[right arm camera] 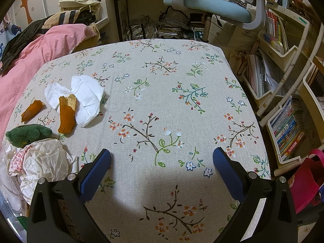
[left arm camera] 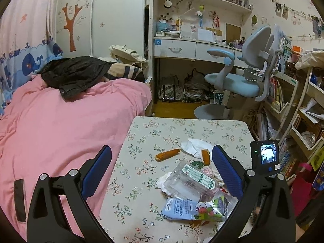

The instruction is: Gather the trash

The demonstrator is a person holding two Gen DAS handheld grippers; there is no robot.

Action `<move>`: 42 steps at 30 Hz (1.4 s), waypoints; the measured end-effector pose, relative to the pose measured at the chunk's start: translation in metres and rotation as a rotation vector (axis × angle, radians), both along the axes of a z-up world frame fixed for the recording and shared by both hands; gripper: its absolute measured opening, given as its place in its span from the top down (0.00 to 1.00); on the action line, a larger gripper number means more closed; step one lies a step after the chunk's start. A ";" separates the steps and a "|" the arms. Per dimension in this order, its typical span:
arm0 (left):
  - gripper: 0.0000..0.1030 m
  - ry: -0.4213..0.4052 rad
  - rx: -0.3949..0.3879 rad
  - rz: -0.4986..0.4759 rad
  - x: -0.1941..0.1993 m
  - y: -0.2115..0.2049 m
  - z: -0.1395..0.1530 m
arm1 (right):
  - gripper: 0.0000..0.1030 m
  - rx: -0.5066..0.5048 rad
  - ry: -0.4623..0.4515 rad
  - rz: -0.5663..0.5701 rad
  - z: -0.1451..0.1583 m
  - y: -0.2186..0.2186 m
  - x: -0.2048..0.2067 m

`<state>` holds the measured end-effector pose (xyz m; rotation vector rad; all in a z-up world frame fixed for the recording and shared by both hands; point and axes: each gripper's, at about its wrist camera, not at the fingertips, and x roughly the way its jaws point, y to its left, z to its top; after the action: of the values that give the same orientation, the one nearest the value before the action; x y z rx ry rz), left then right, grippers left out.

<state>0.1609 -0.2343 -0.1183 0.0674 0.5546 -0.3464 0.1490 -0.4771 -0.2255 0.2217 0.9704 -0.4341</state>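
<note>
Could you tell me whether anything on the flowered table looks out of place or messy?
Yes: trash is strewn over one side of the flowered table. Two orange peels lie loose, one resting on a white tissue, beside crumpled paper and a crushed clear plastic container. The rest of the cloth is bare.

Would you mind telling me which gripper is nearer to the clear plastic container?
Left. The left gripper hangs open right over the clear plastic container. The right gripper is off to the container's right, over bare tablecloth.
</note>
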 end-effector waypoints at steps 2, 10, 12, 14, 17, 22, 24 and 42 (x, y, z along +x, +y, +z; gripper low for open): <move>0.07 0.003 0.015 -0.005 0.001 -0.002 -0.002 | 0.06 0.000 0.000 0.000 0.000 0.000 0.000; 0.07 0.007 0.043 -0.016 0.001 -0.010 -0.009 | 0.07 0.045 0.073 0.008 0.001 -0.004 0.002; 0.07 0.009 0.048 -0.019 0.001 -0.010 -0.010 | 0.07 0.031 0.055 -0.034 0.012 -0.009 -0.006; 0.07 0.013 0.043 -0.017 0.000 -0.009 -0.011 | 0.07 -0.090 0.027 -0.055 0.035 -0.006 -0.014; 0.07 0.008 0.031 -0.014 -0.004 -0.006 -0.010 | 0.07 -0.199 -0.111 -0.058 0.085 0.009 -0.046; 0.07 0.000 0.008 0.004 -0.008 0.003 -0.006 | 0.07 -0.109 -0.400 -0.007 0.149 0.035 -0.109; 0.07 -0.005 -0.006 0.017 -0.009 0.008 -0.006 | 0.07 0.019 -0.433 0.018 0.150 0.038 -0.123; 0.07 -0.042 -0.004 0.073 -0.011 0.024 -0.001 | 0.07 -0.175 -0.535 0.149 0.172 0.097 -0.128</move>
<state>0.1496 -0.2106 -0.1191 0.0505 0.5131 -0.2744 0.0213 -0.3799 -0.0535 0.0965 0.4172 -0.2973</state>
